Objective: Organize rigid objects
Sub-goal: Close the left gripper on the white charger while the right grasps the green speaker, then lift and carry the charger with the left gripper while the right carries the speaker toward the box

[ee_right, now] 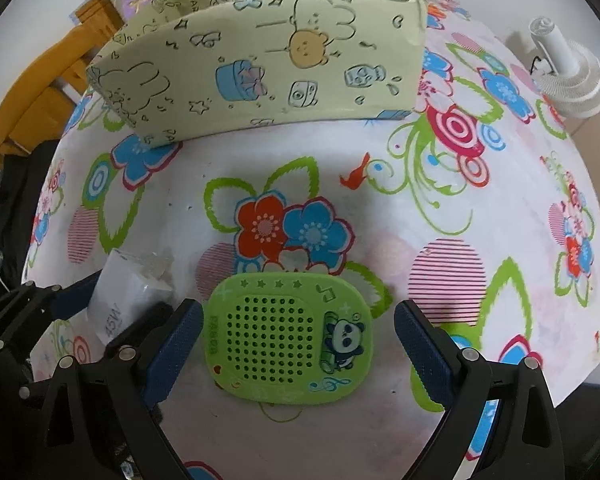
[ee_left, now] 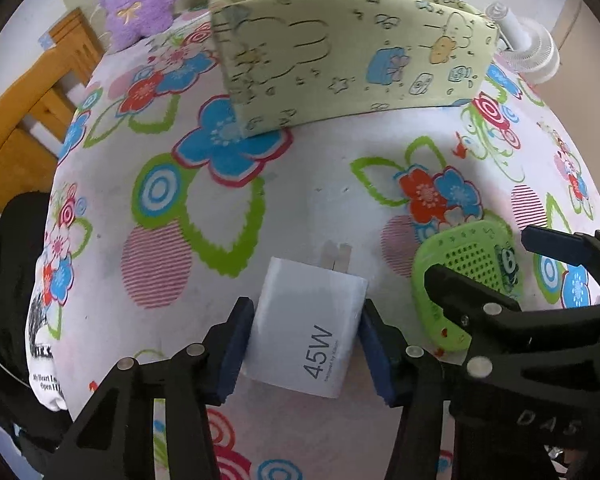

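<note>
White, smooth and stiff, the charger [ee_left: 306, 328] lies near the worktop's [ee_left: 320, 184] front edge, clenched flat-sided by the left tool [ee_left: 305, 342]. Beside it, the light green panda case [ee_right: 288, 336] sits between the right tool's [ee_right: 300, 350] spread, non-gripping fingers.

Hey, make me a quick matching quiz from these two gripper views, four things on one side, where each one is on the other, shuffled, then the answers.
Things:
1. white 45W charger
2. green panda case
3. purple plush toy
4. white fan

Places:
A. between the open fingers of the right gripper
B. far right, past the yellow cartoon box
C. clamped in the left gripper
D. far left, behind the box

Pairs: 1-C, 2-A, 3-D, 4-B
</note>
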Action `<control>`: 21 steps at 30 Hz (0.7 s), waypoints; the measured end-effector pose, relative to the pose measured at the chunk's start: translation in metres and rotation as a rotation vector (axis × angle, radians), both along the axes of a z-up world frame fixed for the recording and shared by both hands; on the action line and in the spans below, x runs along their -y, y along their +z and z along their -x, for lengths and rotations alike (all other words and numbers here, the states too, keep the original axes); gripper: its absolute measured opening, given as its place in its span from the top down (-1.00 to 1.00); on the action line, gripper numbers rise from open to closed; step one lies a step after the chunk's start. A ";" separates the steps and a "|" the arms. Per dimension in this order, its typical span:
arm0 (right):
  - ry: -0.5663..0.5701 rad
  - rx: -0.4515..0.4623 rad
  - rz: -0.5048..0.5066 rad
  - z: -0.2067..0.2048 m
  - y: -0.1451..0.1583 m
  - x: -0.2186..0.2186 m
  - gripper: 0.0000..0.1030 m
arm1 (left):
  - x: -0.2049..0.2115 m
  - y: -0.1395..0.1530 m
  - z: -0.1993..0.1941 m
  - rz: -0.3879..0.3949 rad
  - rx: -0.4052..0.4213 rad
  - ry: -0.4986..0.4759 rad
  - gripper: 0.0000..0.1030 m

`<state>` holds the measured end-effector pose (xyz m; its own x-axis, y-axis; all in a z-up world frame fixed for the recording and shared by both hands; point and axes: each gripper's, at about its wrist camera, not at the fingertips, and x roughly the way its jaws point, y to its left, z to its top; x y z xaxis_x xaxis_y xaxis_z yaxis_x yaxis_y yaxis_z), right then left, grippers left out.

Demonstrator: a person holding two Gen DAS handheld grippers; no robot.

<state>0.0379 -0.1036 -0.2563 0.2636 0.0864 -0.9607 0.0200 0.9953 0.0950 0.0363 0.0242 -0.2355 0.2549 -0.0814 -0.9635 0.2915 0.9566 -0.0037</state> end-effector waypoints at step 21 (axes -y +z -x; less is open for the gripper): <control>-0.055 -0.025 0.031 0.010 -0.014 -0.004 -0.99 | -0.008 0.000 0.010 -0.027 0.016 -0.049 -0.04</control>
